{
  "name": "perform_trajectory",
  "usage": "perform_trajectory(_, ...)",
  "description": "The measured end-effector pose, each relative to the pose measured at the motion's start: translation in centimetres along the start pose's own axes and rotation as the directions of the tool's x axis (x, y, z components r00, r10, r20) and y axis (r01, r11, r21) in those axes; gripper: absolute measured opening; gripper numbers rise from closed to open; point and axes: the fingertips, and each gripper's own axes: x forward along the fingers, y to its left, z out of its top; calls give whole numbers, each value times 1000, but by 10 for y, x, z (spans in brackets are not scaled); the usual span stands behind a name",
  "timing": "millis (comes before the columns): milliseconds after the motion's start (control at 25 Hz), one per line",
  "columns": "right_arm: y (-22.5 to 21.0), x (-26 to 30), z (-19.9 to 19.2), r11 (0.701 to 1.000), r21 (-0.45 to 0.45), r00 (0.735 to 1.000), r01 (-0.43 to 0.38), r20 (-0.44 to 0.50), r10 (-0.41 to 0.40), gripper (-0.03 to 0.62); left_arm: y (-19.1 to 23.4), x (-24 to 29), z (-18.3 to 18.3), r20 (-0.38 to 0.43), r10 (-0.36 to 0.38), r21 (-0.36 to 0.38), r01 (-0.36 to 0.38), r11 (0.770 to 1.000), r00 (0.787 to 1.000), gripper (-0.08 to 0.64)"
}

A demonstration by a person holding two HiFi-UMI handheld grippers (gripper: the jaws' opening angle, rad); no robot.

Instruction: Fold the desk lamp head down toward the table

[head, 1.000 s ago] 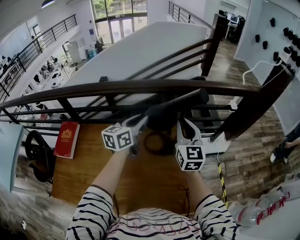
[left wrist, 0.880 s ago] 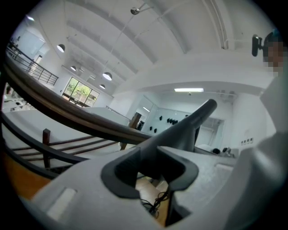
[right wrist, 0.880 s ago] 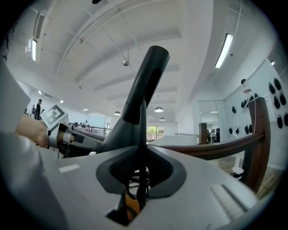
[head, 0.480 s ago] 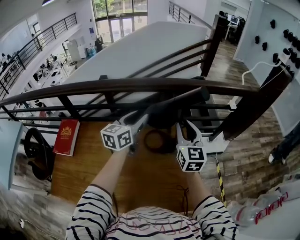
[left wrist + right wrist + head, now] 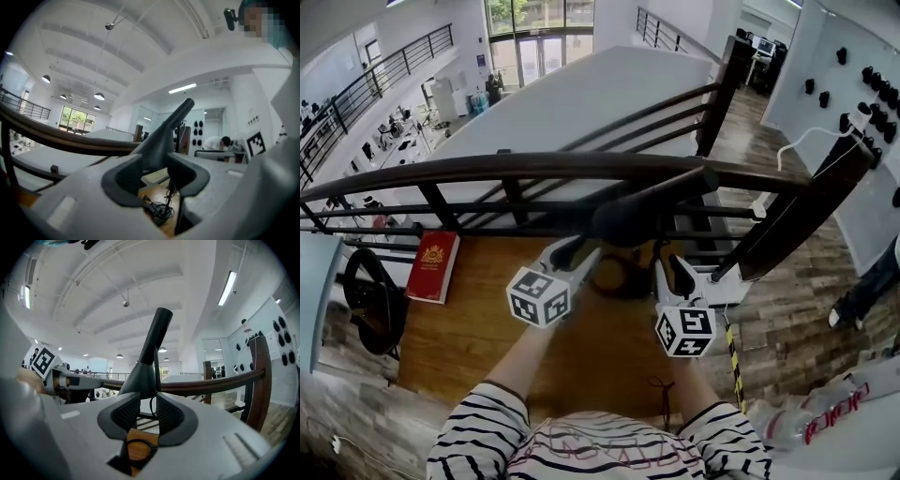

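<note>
The dark grey desk lamp (image 5: pixel 645 208) stands at the far edge of the wooden table (image 5: pixel 487 347), and its slim part slants up to the right, in front of the railing. A dark ring (image 5: pixel 617 278) lies on the table below it. My left gripper (image 5: pixel 569 251) is just short of the lamp's thick end, open, with nothing between its fingers. My right gripper (image 5: pixel 673 272) is open too, on the near right side of the lamp. In the left gripper view the lamp (image 5: pixel 164 133) rises beyond my left gripper (image 5: pixel 157 176). The right gripper view shows the lamp (image 5: pixel 147 357) past my right gripper (image 5: pixel 147 413).
A dark wooden railing (image 5: pixel 534 171) runs across just behind the table, with an open hall below. A red book (image 5: pixel 432 266) lies at the table's left end. A tangle of black cable (image 5: pixel 159 208) lies on the table near the lamp. Yellow-black tape (image 5: pixel 733 361) marks the right edge.
Both grippers have let go of the lamp, opened, and drawn back toward me. The lamp keeps its pose.
</note>
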Motion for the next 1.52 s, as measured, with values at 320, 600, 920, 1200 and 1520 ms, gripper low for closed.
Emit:
perform_trajectory(320, 37, -48, -6, 999, 46, 1000, 14, -9, -14, 78, -32, -54, -10, 2, -21, 10, 21, 1000, 1000, 140)
perform_trajectory(600, 84, -89, -9, 996, 76, 999, 42, -3, -42, 38, -55, -123, -12, 12, -43, 41, 42, 998, 999, 94)
perform_trajectory(920, 155, -144, -24, 992, 107, 997, 70, -25, -68, 3, -75, -222, -30, -5, -64, 50, 64, 997, 998, 63)
perform_trajectory(1200, 209, -186, -35, 992, 112, 998, 59, -29, -56, 3, -91, -286, -42, 1, -71, 56, 71, 996, 997, 6)
perform_trajectory(1520, 245, -229, -40, 989, 134, 998, 64, -22, -62, 2, -110, -335, -55, -25, -75, 70, 77, 995, 997, 3)
